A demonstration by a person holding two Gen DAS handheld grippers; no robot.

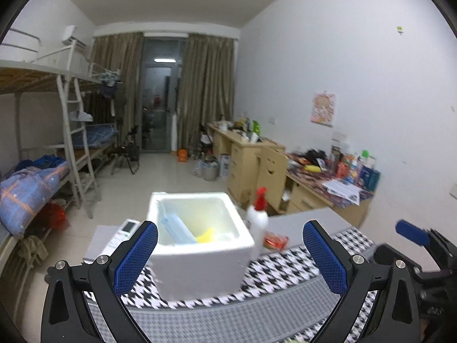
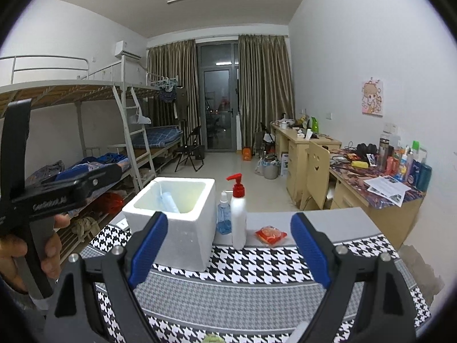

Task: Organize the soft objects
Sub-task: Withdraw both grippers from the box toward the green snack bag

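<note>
A white foam box (image 1: 197, 240) (image 2: 174, 223) stands on the houndstooth cloth (image 2: 257, 268). Inside it lie a light blue soft pack (image 1: 175, 228) (image 2: 168, 201) and a yellow soft thing (image 1: 206, 235). A small red packet (image 2: 270, 235) (image 1: 275, 240) lies on the table to the right of the bottles. My left gripper (image 1: 230, 260) is open and empty, just in front of the box. My right gripper (image 2: 228, 253) is open and empty, a little back from the box and the packet.
A white pump bottle with a red top (image 2: 238, 214) (image 1: 258, 223) and a small blue bottle (image 2: 223, 217) stand right of the box. A white remote (image 1: 121, 235) lies left of it. Bunk beds (image 2: 85, 131) stand left, cluttered desks (image 2: 371, 177) right.
</note>
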